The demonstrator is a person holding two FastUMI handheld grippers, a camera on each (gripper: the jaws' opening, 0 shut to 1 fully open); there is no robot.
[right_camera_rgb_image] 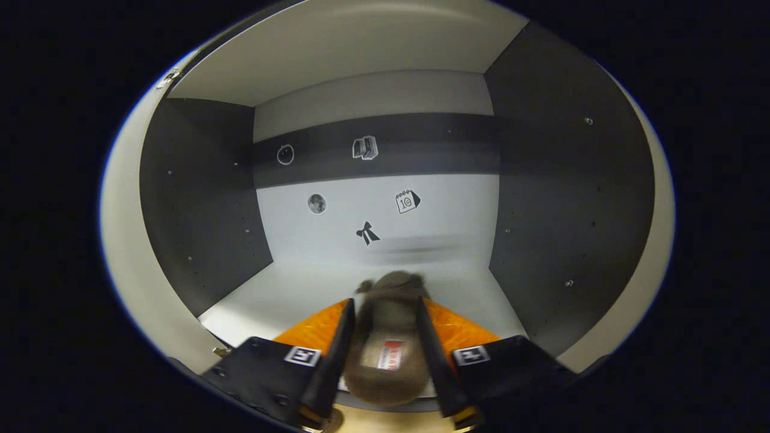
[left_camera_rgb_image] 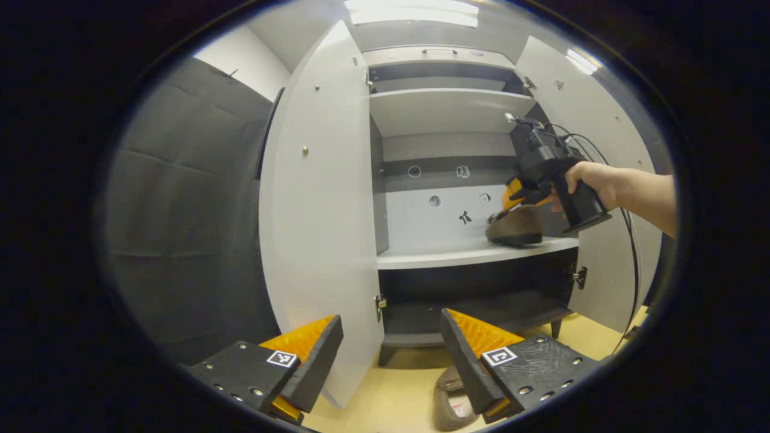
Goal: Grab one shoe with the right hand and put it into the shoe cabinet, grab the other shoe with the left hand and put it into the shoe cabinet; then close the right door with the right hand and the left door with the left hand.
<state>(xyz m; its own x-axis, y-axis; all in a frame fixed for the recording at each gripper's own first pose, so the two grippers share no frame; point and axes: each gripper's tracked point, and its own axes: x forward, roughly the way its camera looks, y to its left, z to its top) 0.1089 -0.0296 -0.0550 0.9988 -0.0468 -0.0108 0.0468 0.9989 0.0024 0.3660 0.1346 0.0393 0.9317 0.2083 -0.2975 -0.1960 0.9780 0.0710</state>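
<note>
Left gripper view: the left gripper (left_camera_rgb_image: 391,352) hovers low over the pale floor (left_camera_rgb_image: 397,397) with its fingers spread wide and nothing between them. Just below its right finger lies a brown shoe on the floor (left_camera_rgb_image: 450,400), partly hidden by that finger. Beyond stands the shoe cabinet (left_camera_rgb_image: 445,180), both doors swung open: the left door (left_camera_rgb_image: 319,210) rises close ahead, right between the fingers and the dark quilted wall (left_camera_rgb_image: 186,210); the right door (left_camera_rgb_image: 607,180) stands farther off. Past it, a hand (left_camera_rgb_image: 592,183) holds the right gripper (left_camera_rgb_image: 517,201) at the white middle shelf (left_camera_rgb_image: 475,252), clamped on the other brown shoe (left_camera_rgb_image: 514,225), whose sole sits at the shelf's front right. A black cable (left_camera_rgb_image: 628,240) trails down from that gripper in front of the right door.

In the right gripper view, the right gripper (right_camera_rgb_image: 385,343) has both fingers pressed against the sides of the shoe (right_camera_rgb_image: 385,337), toe pointing into the compartment above the shelf (right_camera_rgb_image: 289,294). A small red-and-white label inside the shoe is too blurred to read. On the back panel (right_camera_rgb_image: 445,210) are small stickers; the calendar sticker (right_camera_rgb_image: 408,201) shows "10".
</note>
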